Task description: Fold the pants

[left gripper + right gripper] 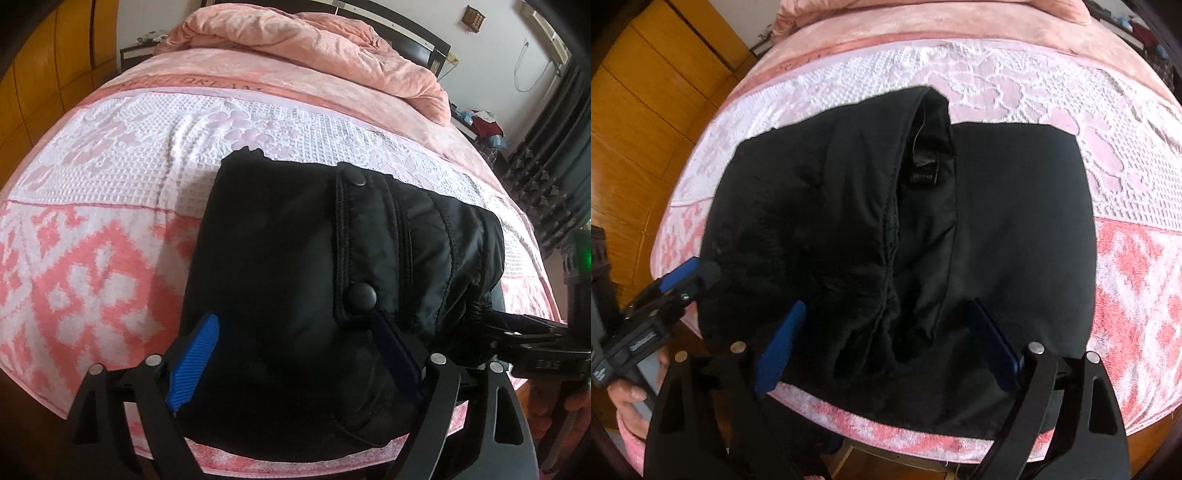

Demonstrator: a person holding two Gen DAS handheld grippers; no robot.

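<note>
Bedroom, bed covered with a pink-and-white patterned towel blanket, a crumpled pink quilt bunched at the head end, yellow wood cabinets along one side. Black padded pants lay folded into a thick bundle at the near edge of the bed, partly overhanging it. Two snap buttons showed on a stitched flap on top in the left wrist view. In the right wrist view the waistband opening faced up, with an inner label visible.

Left gripper: jaws spread wide, blue pads on either side of the bundle's near edge, not pinching fabric. Looked released.

Right gripper: same, jaws wide apart over the near edge of the pants, pads resting at or just above the cloth, nothing clamped between them.

Each gripper appeared in the other's camera: the right one at the right side of the bundle in the left view, the left one at the bundle's left corner in the right view, its tips against the fabric there.
</note>
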